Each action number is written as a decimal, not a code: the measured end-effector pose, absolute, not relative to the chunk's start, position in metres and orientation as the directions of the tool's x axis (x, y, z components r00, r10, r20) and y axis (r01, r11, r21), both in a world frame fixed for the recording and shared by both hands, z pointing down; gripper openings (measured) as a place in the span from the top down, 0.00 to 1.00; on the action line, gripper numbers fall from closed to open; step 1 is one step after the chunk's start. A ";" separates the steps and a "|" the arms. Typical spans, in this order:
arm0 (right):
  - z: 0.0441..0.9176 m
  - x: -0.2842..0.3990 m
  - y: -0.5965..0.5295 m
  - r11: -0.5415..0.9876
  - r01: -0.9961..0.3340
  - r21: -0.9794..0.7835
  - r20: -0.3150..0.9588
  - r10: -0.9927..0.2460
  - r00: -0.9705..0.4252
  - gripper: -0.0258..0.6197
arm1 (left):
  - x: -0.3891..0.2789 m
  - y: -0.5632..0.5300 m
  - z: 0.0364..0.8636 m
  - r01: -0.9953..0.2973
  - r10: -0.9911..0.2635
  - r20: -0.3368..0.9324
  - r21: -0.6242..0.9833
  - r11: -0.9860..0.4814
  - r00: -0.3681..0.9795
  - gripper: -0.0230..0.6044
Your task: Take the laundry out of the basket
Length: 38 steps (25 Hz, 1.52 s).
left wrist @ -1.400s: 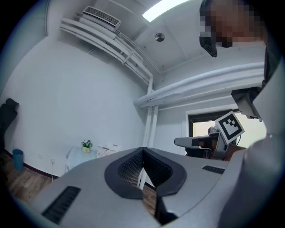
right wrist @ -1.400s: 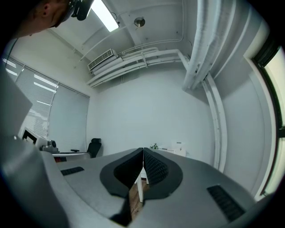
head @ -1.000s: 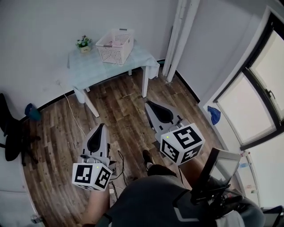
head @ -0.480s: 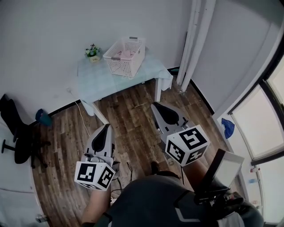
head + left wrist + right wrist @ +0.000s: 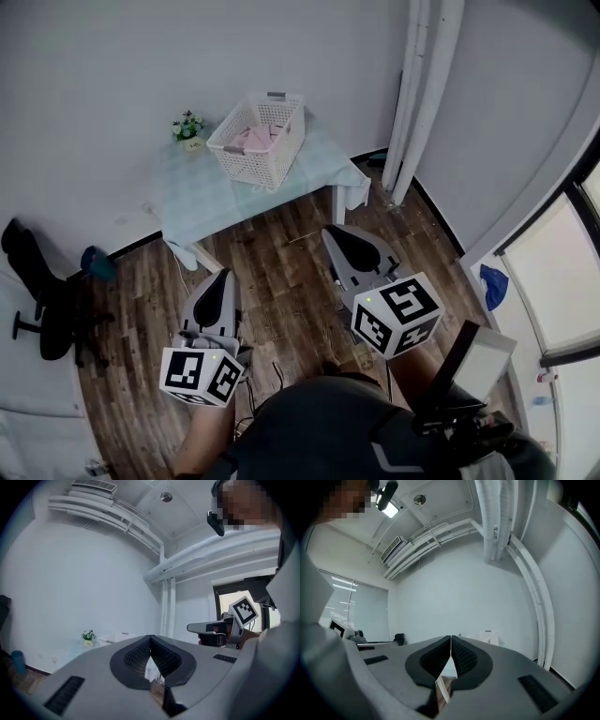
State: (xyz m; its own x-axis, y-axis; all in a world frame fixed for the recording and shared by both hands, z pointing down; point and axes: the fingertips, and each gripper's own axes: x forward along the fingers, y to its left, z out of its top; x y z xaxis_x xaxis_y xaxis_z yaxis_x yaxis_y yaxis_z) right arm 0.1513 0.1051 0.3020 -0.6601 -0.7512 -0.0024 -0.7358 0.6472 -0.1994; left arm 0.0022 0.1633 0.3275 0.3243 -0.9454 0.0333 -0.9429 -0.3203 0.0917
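A white plastic laundry basket (image 5: pixel 258 141) stands on a small table (image 5: pixel 202 192) covered with a pale green cloth, against the far wall. Pink laundry (image 5: pixel 258 138) lies inside it. Both grippers are held low over the wooden floor, well short of the table. My left gripper (image 5: pixel 217 277) is shut and empty, and so is my right gripper (image 5: pixel 337 232). In the left gripper view, the basket (image 5: pixel 115 638) shows far off beyond the closed left gripper (image 5: pixel 150 637). In the right gripper view, the basket (image 5: pixel 488 637) peeks over the closed right gripper (image 5: pixel 450 638).
A small potted plant (image 5: pixel 187 126) sits on the table beside the basket. White pipes (image 5: pixel 424 84) run down the corner at the right. A black office chair (image 5: pixel 42 300) and a blue object (image 5: pixel 97 262) stand at the left. A cable lies on the floor.
The table and basket now sit lower and nearer the middle of the head view, so they look closer. Both grippers stay shut and low, barely shifted.
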 end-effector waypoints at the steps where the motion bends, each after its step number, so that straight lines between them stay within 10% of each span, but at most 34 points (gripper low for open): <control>1: 0.303 0.153 0.097 0.650 -0.733 -0.203 -0.003 -0.749 -0.663 0.94 | 0.005 0.156 0.329 -0.943 -0.945 0.041 0.089 -0.319 0.324 0.95; 38: 0.310 -0.017 -0.095 0.628 -0.773 -0.088 0.052 -0.772 -0.634 0.94 | -0.173 -0.039 0.347 -0.910 -0.916 0.051 0.152 -0.387 0.398 0.95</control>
State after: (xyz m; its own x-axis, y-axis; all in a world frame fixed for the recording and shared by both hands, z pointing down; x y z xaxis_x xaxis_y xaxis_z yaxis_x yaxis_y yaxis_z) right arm -0.0174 -0.0952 0.3105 -0.6336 -0.7720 0.0518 -0.7729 0.6285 -0.0876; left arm -0.1728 -0.0390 0.3469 0.3980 -0.9160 0.0511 -0.9096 -0.3868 0.1518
